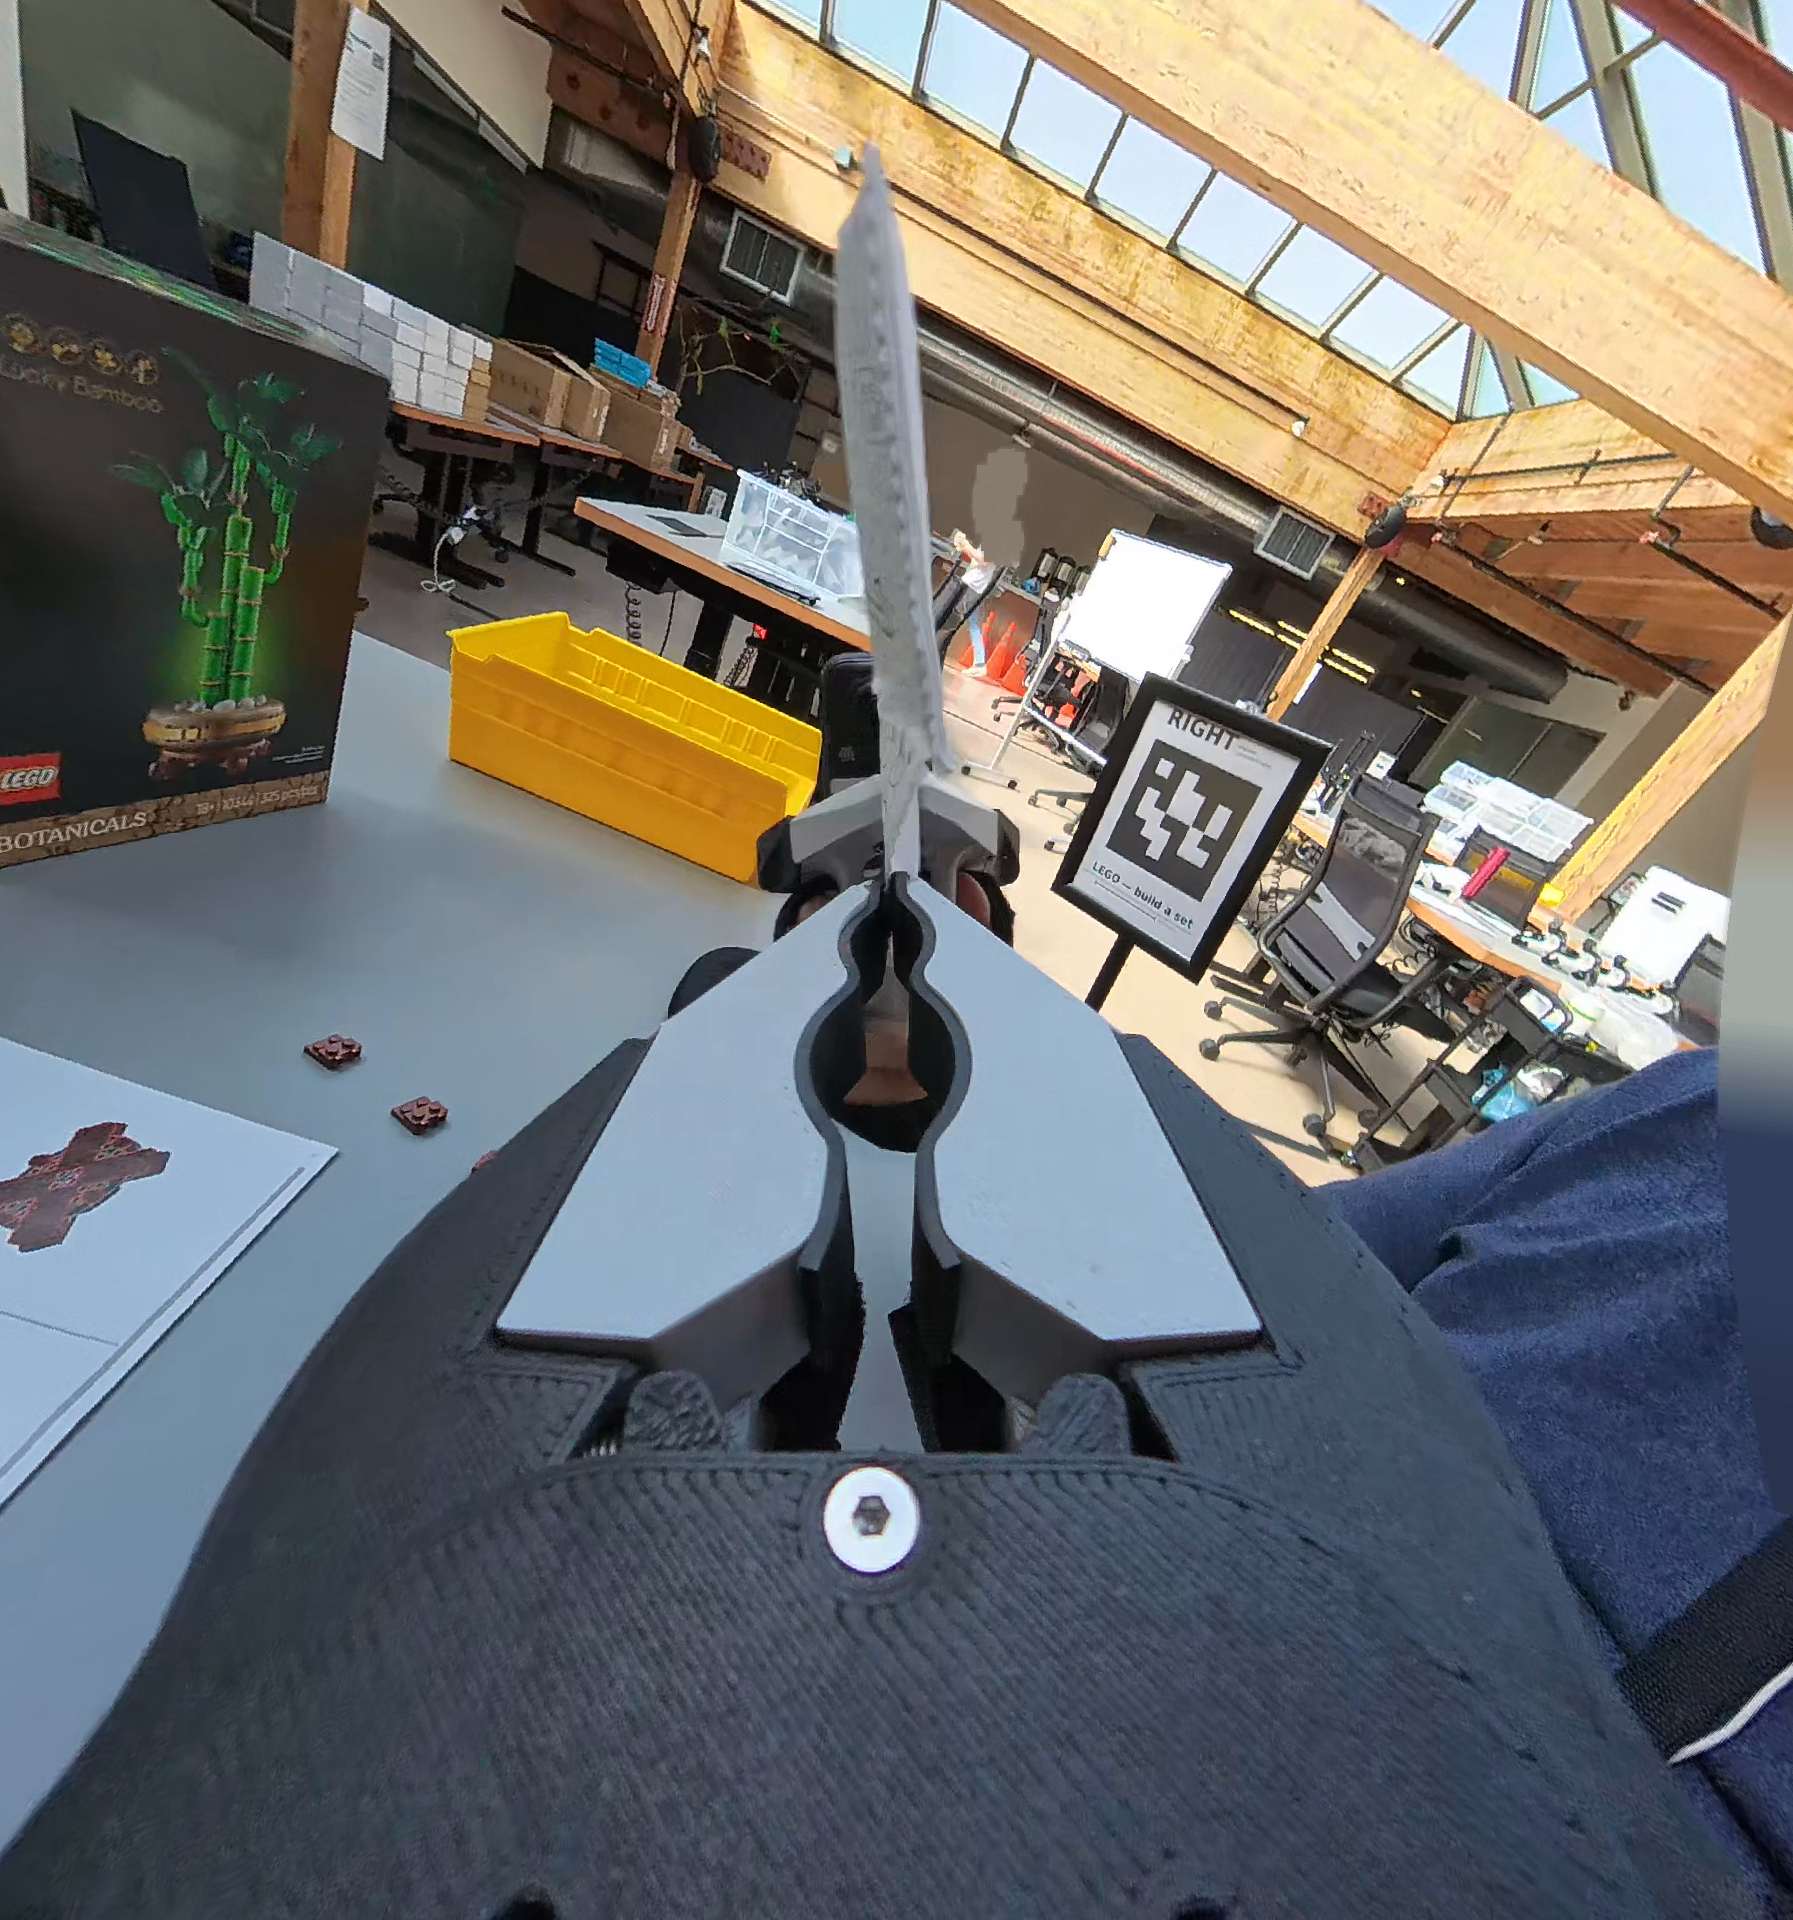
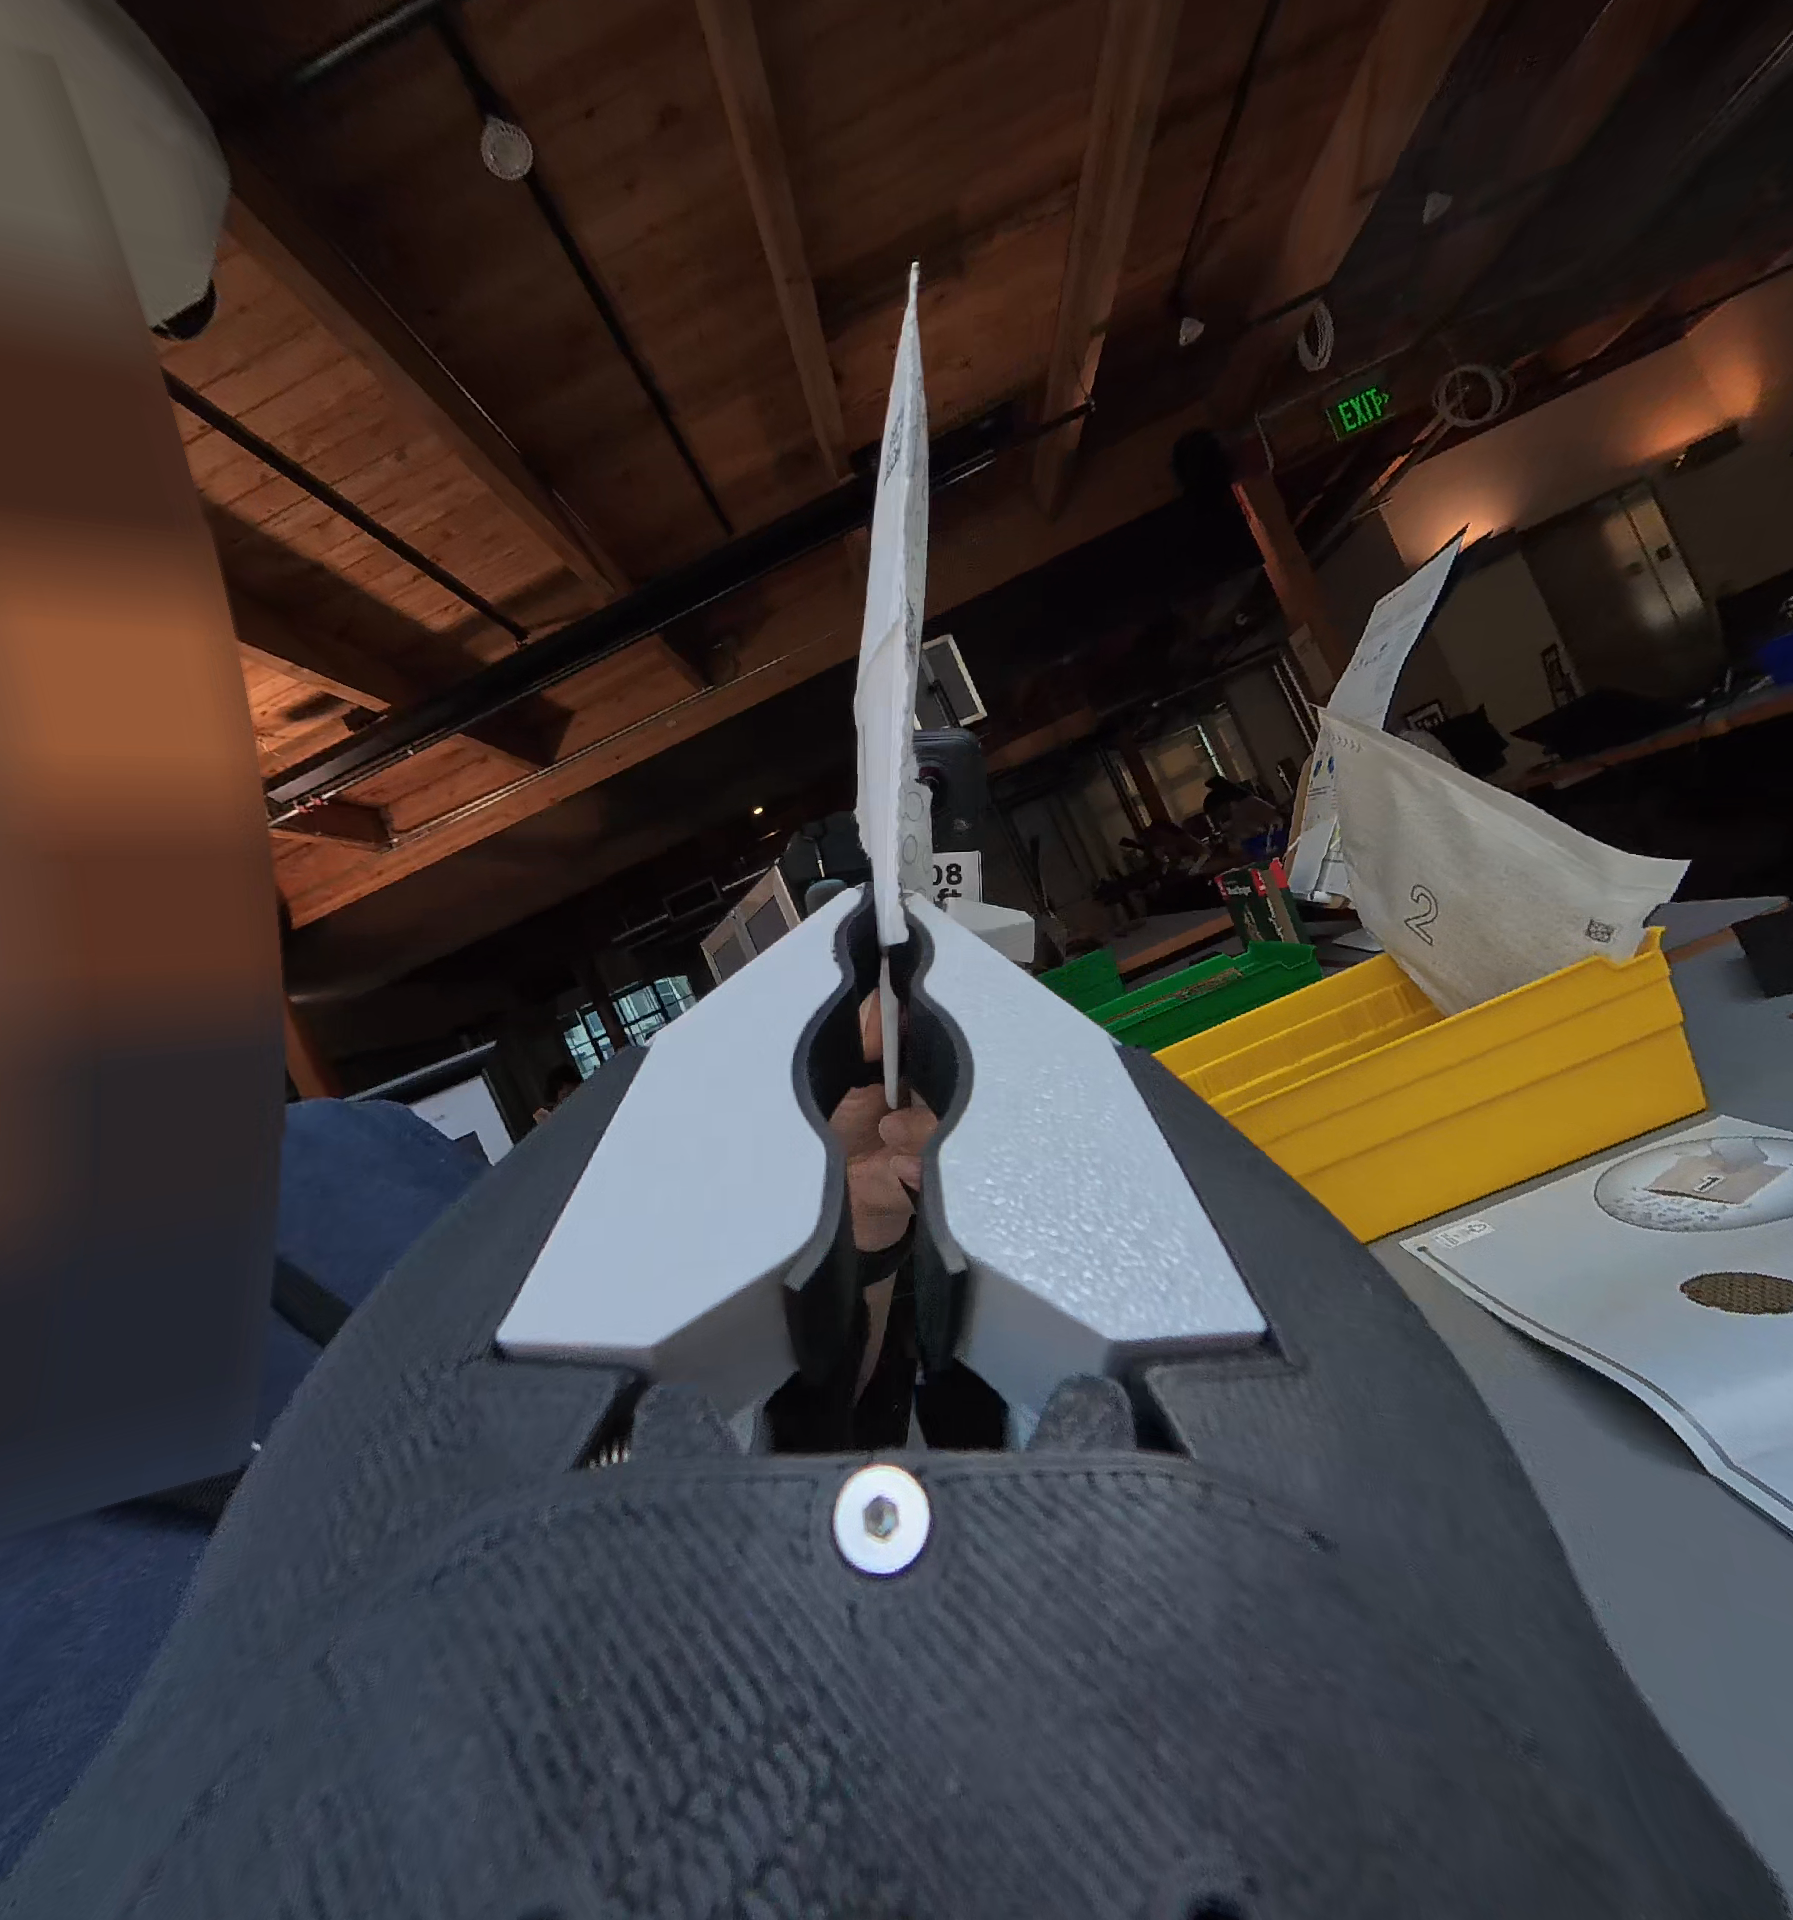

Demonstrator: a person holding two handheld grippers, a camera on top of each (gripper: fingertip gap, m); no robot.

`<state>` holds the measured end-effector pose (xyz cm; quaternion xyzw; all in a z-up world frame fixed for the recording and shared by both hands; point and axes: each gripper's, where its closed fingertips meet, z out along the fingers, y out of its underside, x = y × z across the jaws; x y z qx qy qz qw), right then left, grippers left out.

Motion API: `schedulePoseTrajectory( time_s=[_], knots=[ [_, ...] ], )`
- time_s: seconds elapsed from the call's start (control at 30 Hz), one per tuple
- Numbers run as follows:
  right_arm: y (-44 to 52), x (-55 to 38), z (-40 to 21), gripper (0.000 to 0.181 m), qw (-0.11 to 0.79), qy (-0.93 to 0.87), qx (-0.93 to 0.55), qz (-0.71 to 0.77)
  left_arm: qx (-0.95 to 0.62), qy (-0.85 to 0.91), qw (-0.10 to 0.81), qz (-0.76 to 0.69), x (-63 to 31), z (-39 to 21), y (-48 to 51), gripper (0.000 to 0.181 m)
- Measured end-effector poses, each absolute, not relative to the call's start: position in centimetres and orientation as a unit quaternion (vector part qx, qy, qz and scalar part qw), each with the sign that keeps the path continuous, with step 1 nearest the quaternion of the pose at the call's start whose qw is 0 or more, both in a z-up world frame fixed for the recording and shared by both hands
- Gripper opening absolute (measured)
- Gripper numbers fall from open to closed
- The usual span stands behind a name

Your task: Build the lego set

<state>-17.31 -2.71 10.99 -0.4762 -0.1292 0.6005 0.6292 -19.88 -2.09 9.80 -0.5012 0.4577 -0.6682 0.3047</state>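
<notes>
Grey tabletop (image 1: 248, 935) is stretching under both grippers, with a timber-beamed workshop and skylights rising behind it. Nearest the lens in the left wrist view, the left gripper (image 1: 894, 883) is pressing its grey fingers (image 1: 726, 1122) together on the lower edge of a thin white paper bag (image 1: 887, 499), which is standing edge-on and pointing up toward the ceiling. A blue sleeve (image 1: 1557, 1299) is lying along the right side of that view. Just left of the gripper, two small reddish-brown plates (image 1: 332, 1051) are sitting apart on the table, next to an open instruction sheet (image 1: 92, 1195) that is lying flat and showing a brown printed figure. Just beyond the left fingertips, the right gripper (image 1: 887, 831) is facing it and meeting the same bag.

Seen from its own camera, the right gripper (image 2: 892, 930) is likewise pinching the paper bag (image 2: 897, 623) at its bottom edge, jaws closed on it.

Farther back, a yellow bin (image 1: 622, 727) is resting on the table, and in the right wrist view a numbered paper bag (image 2: 1474, 883) is sticking out of the yellow bin (image 2: 1443, 1101), with a green bin (image 2: 1183, 987) behind. At far left the lego set box (image 1: 144, 582) is standing upright. A framed marker sign (image 1: 1188, 821) is standing beyond the table edge.
</notes>
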Motion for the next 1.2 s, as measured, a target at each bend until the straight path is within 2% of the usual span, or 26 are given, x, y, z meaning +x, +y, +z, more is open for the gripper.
schedulePoseTrajectory(
  time_s=[0.2, 0.27, 0.3, 0.37, 0.53, 0.57, 0.7, 0.97, 1.2],
  knots=[
    [-3.7, -15.0, 13.3, 0.000, 0.674, -0.179, -0.500, 0.513, -0.490, 0.555, 0.302, -0.601, -17.7, 12.2, -2.9, 0.000],
    [-4.6, -13.5, 16.1, 0.024, 0.698, -0.197, -0.474, 0.499, -0.472, 0.580, 0.321, -0.580, -17.5, 14.3, -2.9, 0.000],
    [-5.0, -12.7, 17.6, 0.030, 0.706, -0.207, -0.467, 0.491, -0.457, 0.594, 0.327, -0.576, -17.5, 15.6, -3.0, 0.000],
    [-5.3, -11.7, 19.9, 0.017, 0.710, -0.244, -0.487, 0.446, -0.444, 0.616, 0.338, -0.556, -17.1, 17.8, -2.9, 0.000],
    [-5.2, -11.1, 27.5, 0.055, 0.720, -0.325, -0.540, 0.290, -0.379, 0.686, 0.377, -0.494, -15.7, 24.0, -3.5, 0.000],
    [-5.6, -11.3, 29.2, 0.029, 0.719, -0.347, -0.540, 0.267, -0.365, 0.699, 0.389, -0.476, -15.4, 25.5, -3.8, 0.000],
    [-7.9, -10.9, 37.2, 0.000, 0.740, -0.399, -0.522, 0.144, -0.281, 0.734, 0.483, -0.386, -14.5, 33.3, -5.2, 0.000],
    [-17.4, -14.5, 51.8, 0.000, 0.762, -0.515, -0.377, -0.110, -0.056, 0.729, 0.644, -0.224, -16.5, 50.5, -12.4, 0.000],
    [-23.2, -17.5, 58.5, 0.000, 0.750, -0.543, -0.321, -0.200, 0.030, 0.685, 0.702, -0.195, -19.4, 57.6, -18.2, 0.000]
  ],
)
